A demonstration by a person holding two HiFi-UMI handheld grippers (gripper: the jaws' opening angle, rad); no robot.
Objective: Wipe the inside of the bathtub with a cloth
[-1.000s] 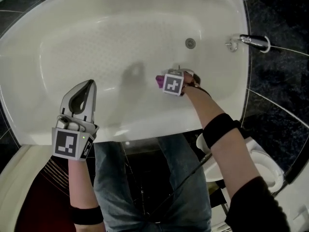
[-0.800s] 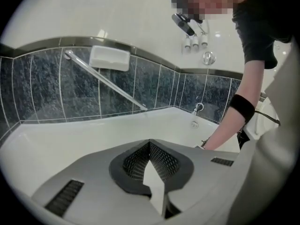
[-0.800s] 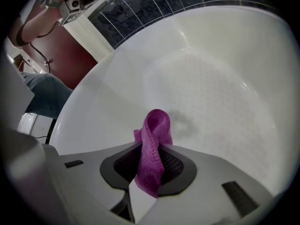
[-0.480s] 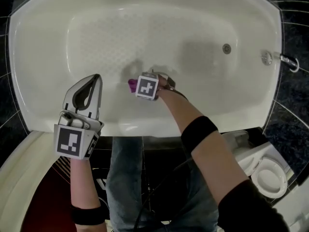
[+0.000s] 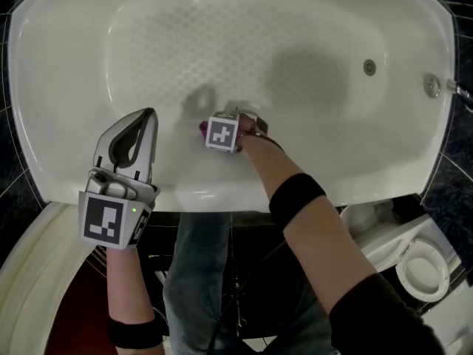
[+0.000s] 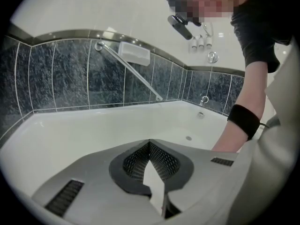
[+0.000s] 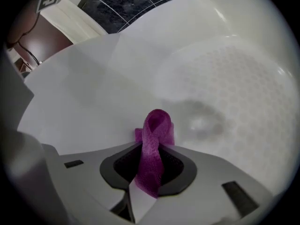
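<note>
A white bathtub (image 5: pixel 66 176) fills the head view, its floor dotted with an anti-slip pattern. My right gripper (image 5: pixel 207 129) reaches down inside the tub against the near wall, shut on a purple cloth (image 5: pixel 202 129). In the right gripper view the cloth (image 7: pixel 157 125) loops out between the jaws of that gripper (image 7: pixel 152 150) and touches the tub wall (image 7: pixel 84 102). My left gripper (image 5: pixel 148 115) hovers over the near rim to the left, jaws together with nothing in them. The left gripper view shows the left gripper (image 6: pixel 150 143) pointing along the tub (image 6: pixel 70 130).
The drain (image 5: pixel 369 67) and a tap (image 5: pixel 432 86) sit at the tub's right end. A toilet (image 5: pixel 421 268) stands at lower right, a cream fixture (image 5: pixel 29 272) at lower left. Dark tiles, a slanted grab rail (image 6: pixel 131 71) and a shower head (image 6: pixel 180 26) line the far wall.
My right gripper has slid the cloth left along the tub's near wall, away from the drain. The left gripper has also shifted left along the rim.
</note>
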